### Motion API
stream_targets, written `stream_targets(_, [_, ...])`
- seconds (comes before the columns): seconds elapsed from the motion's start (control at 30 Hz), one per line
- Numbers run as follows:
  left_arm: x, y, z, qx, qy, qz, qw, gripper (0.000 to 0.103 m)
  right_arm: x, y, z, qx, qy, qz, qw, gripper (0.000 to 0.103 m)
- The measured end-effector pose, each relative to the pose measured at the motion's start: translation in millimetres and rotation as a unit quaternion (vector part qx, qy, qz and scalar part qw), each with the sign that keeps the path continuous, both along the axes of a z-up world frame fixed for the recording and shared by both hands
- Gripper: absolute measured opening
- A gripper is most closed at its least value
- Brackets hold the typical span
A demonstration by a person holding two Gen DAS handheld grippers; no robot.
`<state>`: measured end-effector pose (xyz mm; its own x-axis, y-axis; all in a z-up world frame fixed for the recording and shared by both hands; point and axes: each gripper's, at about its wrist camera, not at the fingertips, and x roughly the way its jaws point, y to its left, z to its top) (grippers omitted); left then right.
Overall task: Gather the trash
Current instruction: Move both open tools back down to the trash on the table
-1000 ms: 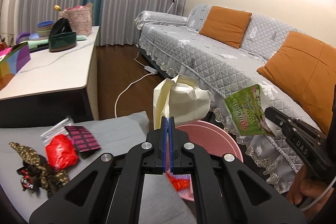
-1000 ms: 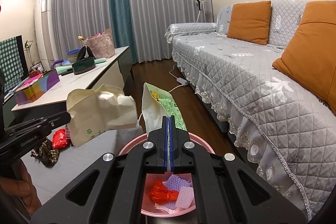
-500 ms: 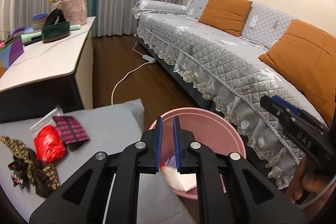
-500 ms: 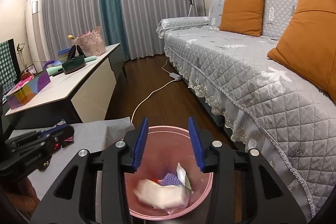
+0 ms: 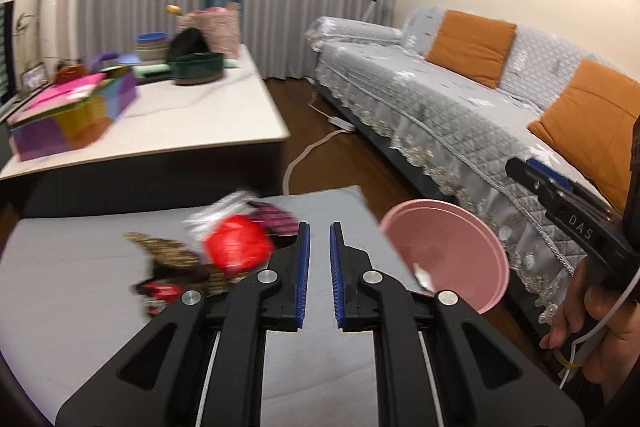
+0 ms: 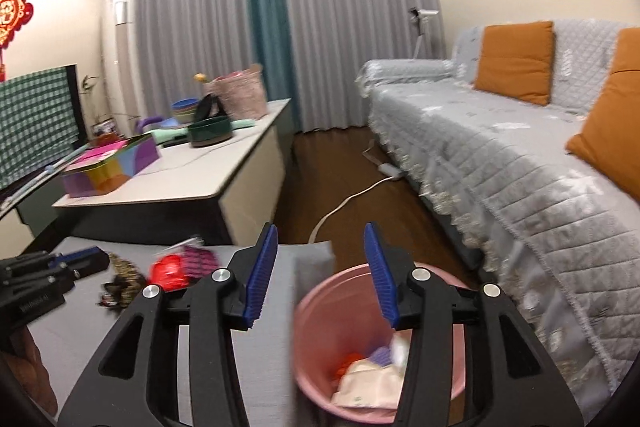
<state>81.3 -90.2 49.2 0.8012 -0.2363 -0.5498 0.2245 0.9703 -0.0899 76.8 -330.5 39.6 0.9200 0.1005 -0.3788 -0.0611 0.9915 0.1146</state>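
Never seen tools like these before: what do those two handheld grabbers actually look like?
Both are black plastic with silver screw heads and two fingers lined with ribbed blue pads. The left gripper shows thin pale cables along its frame. The right gripper bears white letters "DAS", and a white cable trails past the hand.

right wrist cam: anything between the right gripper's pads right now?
No. The right gripper stands open with only the grey surface behind the gap, and the pink bin sits below it.

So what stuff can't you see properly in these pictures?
- Pink bin, left wrist view: tilted away, so its contents are hidden.
- Bin bottom, right wrist view: the right gripper covers part of the trash.
- Dark wrappers beside the red bag: motion blur, print unreadable.
- Left gripper, right wrist view: cut off by the edge.
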Motion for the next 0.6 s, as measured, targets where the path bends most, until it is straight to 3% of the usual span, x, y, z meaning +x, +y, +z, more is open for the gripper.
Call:
stream_targets(0.13, [-11.0, 48.5, 11.8, 0.006, -0.008, 0.035, 0.9993, 0.011, 1.6, 38.9, -0.3, 0.004, 0.012, 0.044, 0.999, 0.046])
stream_targets(0.27, [-20.9, 89.1, 7.2, -0.001, -0.014, 0.079, 0.9968, 0.011, 4.5, 78.3, -5.3, -0.005, 0.023, 0.098, 0.995, 0.062])
stream_targets(0.6, [-22.8, 150.7, -24.5, -0.02, 0.007, 0.144, 0.9893, 0.011, 25.5, 160.8, -35.0, -0.039, 0.058, 0.173, 0.983, 0.062])
